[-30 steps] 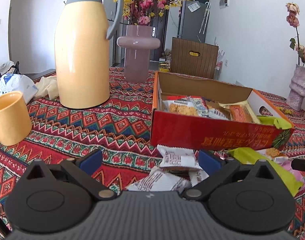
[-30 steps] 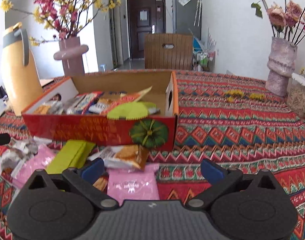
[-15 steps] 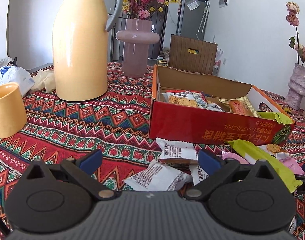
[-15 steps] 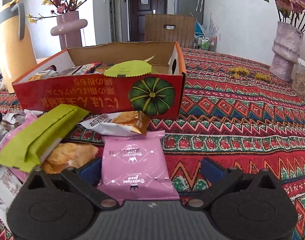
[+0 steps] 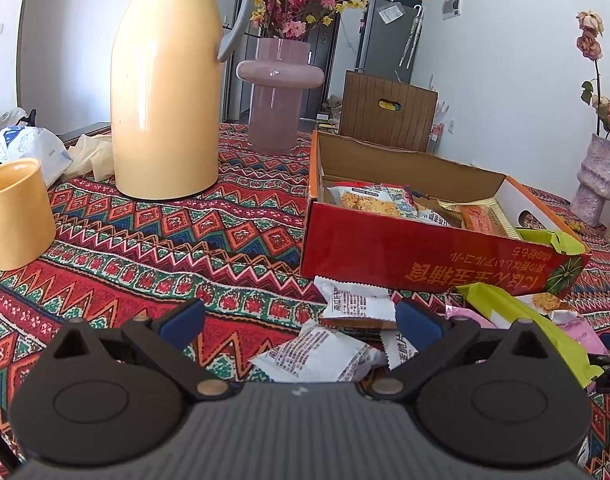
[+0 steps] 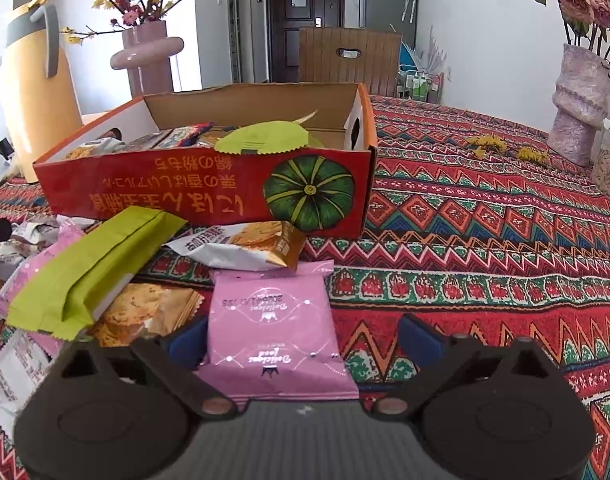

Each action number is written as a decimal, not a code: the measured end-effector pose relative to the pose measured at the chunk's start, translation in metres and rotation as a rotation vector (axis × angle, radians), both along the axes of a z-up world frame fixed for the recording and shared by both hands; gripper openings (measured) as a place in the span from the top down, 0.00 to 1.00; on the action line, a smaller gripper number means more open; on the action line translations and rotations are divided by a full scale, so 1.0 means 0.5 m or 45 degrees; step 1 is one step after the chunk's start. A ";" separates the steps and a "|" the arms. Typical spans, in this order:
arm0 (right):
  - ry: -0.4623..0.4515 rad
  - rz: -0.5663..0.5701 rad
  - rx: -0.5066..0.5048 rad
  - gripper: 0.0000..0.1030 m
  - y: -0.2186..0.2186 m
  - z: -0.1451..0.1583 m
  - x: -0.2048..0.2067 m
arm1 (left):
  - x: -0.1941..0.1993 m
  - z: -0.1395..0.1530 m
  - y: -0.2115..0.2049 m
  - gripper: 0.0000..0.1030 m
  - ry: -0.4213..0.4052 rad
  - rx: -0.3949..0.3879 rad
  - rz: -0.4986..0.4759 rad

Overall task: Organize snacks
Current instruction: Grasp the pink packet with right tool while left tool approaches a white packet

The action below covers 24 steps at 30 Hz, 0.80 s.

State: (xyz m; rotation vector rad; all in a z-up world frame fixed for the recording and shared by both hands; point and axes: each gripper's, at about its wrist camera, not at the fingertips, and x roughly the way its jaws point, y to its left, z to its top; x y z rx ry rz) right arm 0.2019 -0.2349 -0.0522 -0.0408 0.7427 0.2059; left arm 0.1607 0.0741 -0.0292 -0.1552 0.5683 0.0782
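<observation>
Right wrist view: pink snack packet (image 6: 273,320) flat on the patterned tablecloth (image 6: 485,280) at lower centre, between the closing jaws of the right gripper (image 6: 303,340) — left pad just beside its edge, right pad well apart, nothing gripped yet. Probably light, soft, crinkly and slippery, contents likely crushable — best pinched gently across its side edges. Left wrist view: left gripper (image 5: 301,318) wide open, empty, over white packets (image 5: 317,354) below the red box (image 5: 437,256).

Patterned tablecloth (image 6: 485,240): red box (image 6: 185,188), snack pkts (image 5: 325,354), thermos (image 5: 165,92), mug (image 5: 15,212), vases (image 5: 279,92).
</observation>
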 end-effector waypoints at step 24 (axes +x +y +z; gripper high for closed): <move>-0.194 -0.166 0.138 0.41 -0.080 0.040 -0.041 | -0.020 0.020 -0.002 0.00 -0.028 0.060 -0.003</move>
